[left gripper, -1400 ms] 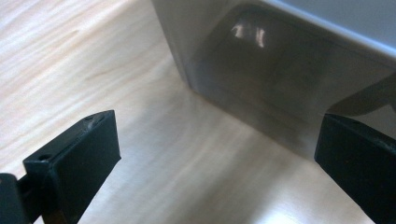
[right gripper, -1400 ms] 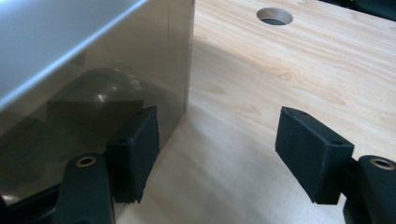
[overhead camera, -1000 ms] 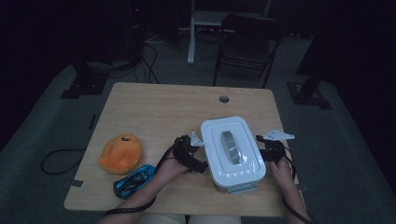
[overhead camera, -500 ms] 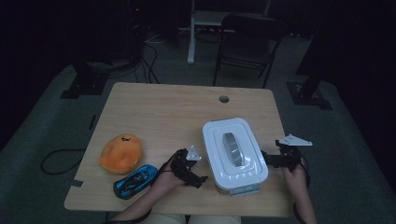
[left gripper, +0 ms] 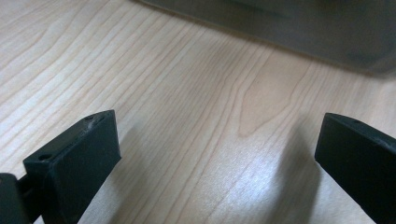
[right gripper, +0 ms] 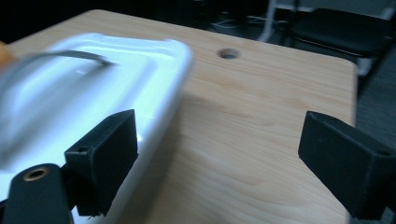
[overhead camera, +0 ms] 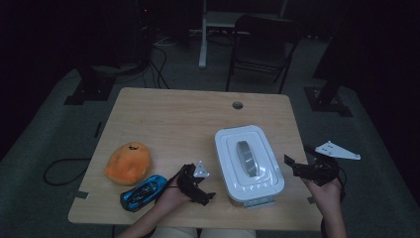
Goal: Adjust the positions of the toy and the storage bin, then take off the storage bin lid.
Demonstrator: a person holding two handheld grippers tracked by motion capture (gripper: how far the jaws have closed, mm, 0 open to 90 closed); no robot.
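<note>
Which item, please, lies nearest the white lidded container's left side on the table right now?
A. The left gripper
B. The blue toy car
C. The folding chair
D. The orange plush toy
A. In the high view the left gripper sits just beside the white lidded container, while the blue toy car and the orange plush toy lie farther to the left.
</note>
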